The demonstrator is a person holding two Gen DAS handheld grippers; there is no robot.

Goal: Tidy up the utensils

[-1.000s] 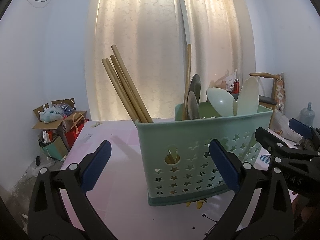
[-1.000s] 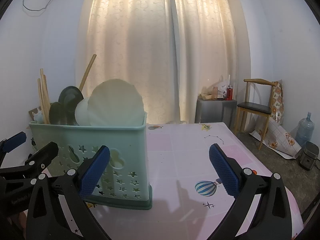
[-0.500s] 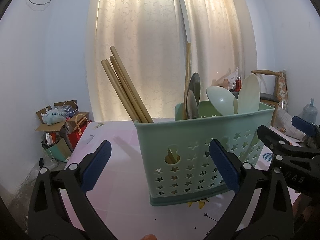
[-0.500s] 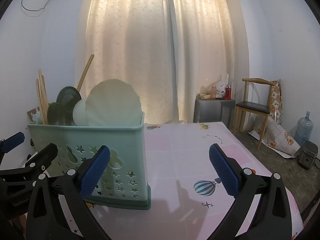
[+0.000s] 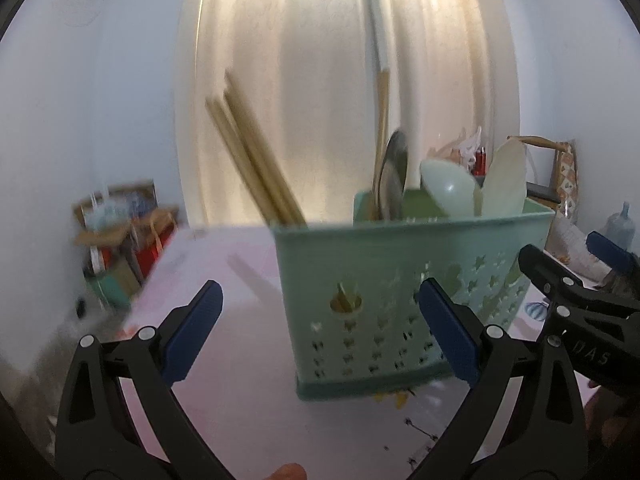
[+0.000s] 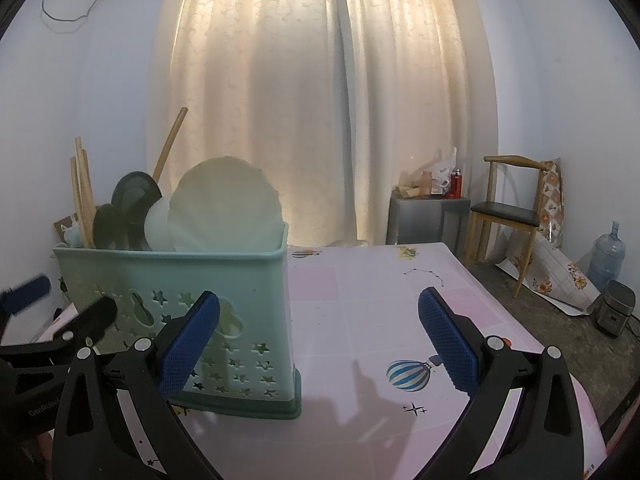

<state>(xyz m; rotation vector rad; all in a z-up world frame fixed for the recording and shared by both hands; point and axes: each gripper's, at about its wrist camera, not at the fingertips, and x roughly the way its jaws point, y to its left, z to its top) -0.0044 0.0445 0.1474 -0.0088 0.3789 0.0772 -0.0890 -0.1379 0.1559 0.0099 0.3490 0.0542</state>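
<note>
Left wrist view: the picture has gone blurred where it was sharp half a second ago, so this tool (image 5: 318, 332) is on the move; the caddy (image 5: 400, 300) now sits a little lower and further right between the spread blue pads (image 5: 192, 332), which grasp nothing. The caddy stands upright on the pink table (image 5: 224, 280), with the chopsticks (image 5: 256, 164) leaning left out of its left compartment and the dark spoons (image 5: 394, 176) and pale spoons (image 5: 448, 192) in the compartments to the right. The other tool (image 5: 576, 276) shows at the right edge, near the caddy's right end.

Right wrist view: this picture stays sharp and has hardly shifted. The right tool (image 6: 318, 340) is released, its jaws wide apart and empty, the left pad in front of the caddy's (image 6: 180, 276) near wall, the right pad over bare table (image 6: 380, 292). The left tool (image 6: 52, 304) is smeared at the left edge, which confirms it is the one moving.

No loose utensil lies on the visible table, so the sorting looks done, and the left tool's drift reads as pulling away rather than reaching in
</note>
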